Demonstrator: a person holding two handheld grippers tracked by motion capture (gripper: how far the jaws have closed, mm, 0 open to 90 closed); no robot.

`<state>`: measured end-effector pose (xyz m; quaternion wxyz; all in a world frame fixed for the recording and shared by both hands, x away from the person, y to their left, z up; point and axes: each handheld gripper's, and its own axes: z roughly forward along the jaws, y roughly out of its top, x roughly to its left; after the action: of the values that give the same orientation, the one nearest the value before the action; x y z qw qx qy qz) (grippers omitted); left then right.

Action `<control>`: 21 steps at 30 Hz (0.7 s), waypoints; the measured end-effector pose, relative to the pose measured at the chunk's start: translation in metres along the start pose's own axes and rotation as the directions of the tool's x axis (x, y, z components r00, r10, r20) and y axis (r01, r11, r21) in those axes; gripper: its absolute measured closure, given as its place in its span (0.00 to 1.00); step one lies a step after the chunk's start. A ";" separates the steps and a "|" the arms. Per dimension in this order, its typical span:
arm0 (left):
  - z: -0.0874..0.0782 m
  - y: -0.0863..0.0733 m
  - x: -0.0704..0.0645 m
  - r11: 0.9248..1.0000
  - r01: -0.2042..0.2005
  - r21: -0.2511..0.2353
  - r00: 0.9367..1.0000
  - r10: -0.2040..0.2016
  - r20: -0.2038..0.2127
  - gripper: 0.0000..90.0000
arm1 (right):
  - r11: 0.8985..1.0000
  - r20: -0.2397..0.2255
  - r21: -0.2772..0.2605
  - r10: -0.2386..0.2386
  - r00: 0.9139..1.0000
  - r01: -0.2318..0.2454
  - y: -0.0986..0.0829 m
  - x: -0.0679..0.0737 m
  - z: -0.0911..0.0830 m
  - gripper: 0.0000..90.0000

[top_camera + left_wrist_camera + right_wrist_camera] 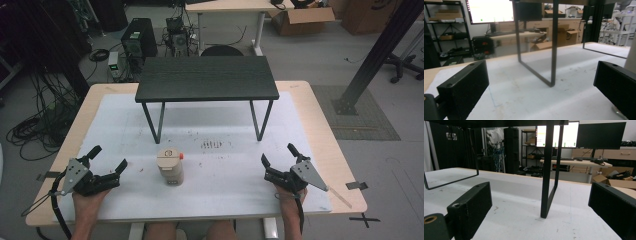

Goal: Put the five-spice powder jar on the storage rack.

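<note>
Left tool: your left tool (109, 159) rests at the near left of the tabletop (310, 107), jaws spread wide with nothing between them.
Right tool: your right tool (278, 153) sits at the near right, jaws likewise apart and unloaded.
Thing in hand: the small beige canister (170, 167) stands upright on the white mat (225, 170), between your 2 tools and nearer the left one, in front of the black stand (207, 78).
Lid: a tan cap sits on top, with an orange knob (181, 156) poking out at its right side.
Contents: you cannot tell what is inside; the body is opaque and the cap is on.
Handling: it looks like rigid plastic, probably light, with smooth sides that may slip, and it could tip if nudged high.
Where to grip: close on the lower body across its width, below the cap, keeping clear of the knob.
Stand: its 2 hoop legs rest on the mat well behind the canister.
</note>
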<state>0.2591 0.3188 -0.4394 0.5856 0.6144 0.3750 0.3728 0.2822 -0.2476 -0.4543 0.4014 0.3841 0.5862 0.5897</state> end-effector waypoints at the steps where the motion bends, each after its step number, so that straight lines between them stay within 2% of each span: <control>1: 0.000 0.002 0.000 1.000 0.006 -0.001 1.000 -0.006 0.014 0.00 | 1.000 0.000 0.000 0.000 1.000 0.000 0.000 0.000 0.000 0.05; 2: -0.001 0.006 -0.001 1.000 0.014 -0.007 0.999 -0.013 0.042 0.00 | 1.000 0.000 0.001 0.000 1.000 0.000 0.000 0.000 0.000 0.05; 3: -0.001 0.007 -0.001 1.000 0.012 -0.008 0.999 -0.012 0.052 0.00 | 1.000 0.000 0.001 -0.001 1.000 0.001 0.000 0.000 0.000 0.05; 13: -0.002 0.015 -0.006 1.000 0.006 0.003 0.992 -0.007 0.127 0.00 | 1.000 0.000 0.000 -0.002 1.000 0.002 0.000 0.000 0.000 0.05; 15: -0.002 0.016 -0.009 1.000 0.004 0.006 0.988 -0.005 0.155 0.00 | 1.000 0.000 0.000 -0.002 1.000 0.002 0.000 0.000 0.000 0.05; 18: -0.001 0.017 -0.012 1.000 0.000 0.011 0.985 -0.002 0.173 0.00 | 1.000 0.000 0.000 -0.002 1.000 0.002 0.000 0.000 0.000 0.05; 19: 0.000 0.018 -0.015 1.000 0.000 0.015 0.981 -0.003 0.193 0.00 | 1.000 -0.001 0.000 -0.002 1.000 0.002 0.000 0.000 0.000 0.05; 21: 0.001 0.019 -0.016 1.000 -0.003 0.015 0.980 0.000 0.200 0.00 | 1.000 0.000 -0.001 -0.002 1.000 0.002 0.000 0.000 0.000 0.05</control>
<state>0.2530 0.3032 -0.4212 0.6152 0.6535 0.3166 0.3069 0.2820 -0.2474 -0.4543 0.4022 0.3833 0.5862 0.5896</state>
